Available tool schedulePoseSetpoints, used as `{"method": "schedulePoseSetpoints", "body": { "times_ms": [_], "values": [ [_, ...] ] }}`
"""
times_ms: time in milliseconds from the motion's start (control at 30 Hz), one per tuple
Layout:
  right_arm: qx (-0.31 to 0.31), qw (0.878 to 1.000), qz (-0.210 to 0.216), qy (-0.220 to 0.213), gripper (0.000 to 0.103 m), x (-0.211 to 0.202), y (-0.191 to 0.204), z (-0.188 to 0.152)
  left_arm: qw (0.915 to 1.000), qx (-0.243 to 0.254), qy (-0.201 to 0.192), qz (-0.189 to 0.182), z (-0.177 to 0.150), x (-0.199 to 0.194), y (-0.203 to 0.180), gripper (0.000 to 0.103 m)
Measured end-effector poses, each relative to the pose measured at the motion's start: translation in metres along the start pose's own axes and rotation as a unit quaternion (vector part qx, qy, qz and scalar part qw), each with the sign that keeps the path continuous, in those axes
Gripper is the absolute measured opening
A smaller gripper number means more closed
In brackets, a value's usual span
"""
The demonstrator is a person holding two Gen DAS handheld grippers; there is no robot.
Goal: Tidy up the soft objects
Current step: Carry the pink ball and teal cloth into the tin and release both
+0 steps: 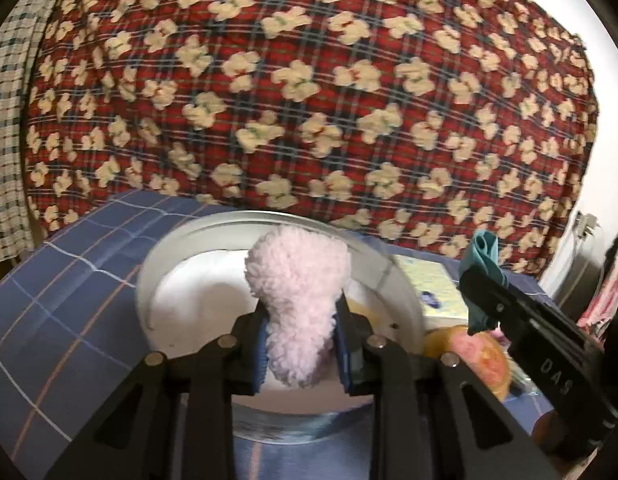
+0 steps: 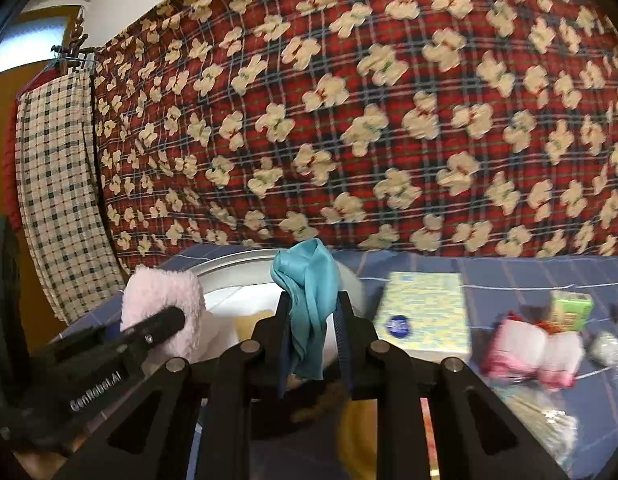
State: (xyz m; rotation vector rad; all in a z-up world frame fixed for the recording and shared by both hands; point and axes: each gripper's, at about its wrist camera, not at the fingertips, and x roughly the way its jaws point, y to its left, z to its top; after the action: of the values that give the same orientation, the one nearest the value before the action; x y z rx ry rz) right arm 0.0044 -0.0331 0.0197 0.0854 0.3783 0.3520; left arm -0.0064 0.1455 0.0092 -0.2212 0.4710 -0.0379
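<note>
My left gripper (image 1: 300, 334) is shut on a fluffy pale pink soft piece (image 1: 297, 280), held above a round white basin (image 1: 161, 268) on the blue checked cover. My right gripper (image 2: 312, 320) is shut on a bunched teal cloth (image 2: 309, 280), hanging just beside the basin (image 2: 229, 268). In the left wrist view the right gripper (image 1: 479, 304) comes in from the right with the teal cloth (image 1: 481, 256). In the right wrist view the left gripper (image 2: 165, 322) sits at the left with the pink piece (image 2: 161, 300).
A red plaid quilt (image 1: 309, 80) with cream flowers hangs close behind. A yellow patterned tissue box (image 2: 425, 316), a pink plush item (image 2: 525, 350), a green carton (image 2: 571, 308) and a round pink and yellow soft thing (image 1: 481, 356) lie on the blue cover (image 1: 61, 304). A checked cloth (image 2: 57, 184) hangs at left.
</note>
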Motion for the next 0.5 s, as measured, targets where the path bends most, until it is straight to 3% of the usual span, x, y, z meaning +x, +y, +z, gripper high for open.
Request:
{"method": "schedulePoseSetpoints", "body": {
  "times_ms": [500],
  "values": [
    [-0.021,0.997,0.043,0.059,0.022,0.071,0.046,0.0,0.9972,-0.03,0.031,0.06,0.003,0.03,0.045,0.026]
  ]
}}
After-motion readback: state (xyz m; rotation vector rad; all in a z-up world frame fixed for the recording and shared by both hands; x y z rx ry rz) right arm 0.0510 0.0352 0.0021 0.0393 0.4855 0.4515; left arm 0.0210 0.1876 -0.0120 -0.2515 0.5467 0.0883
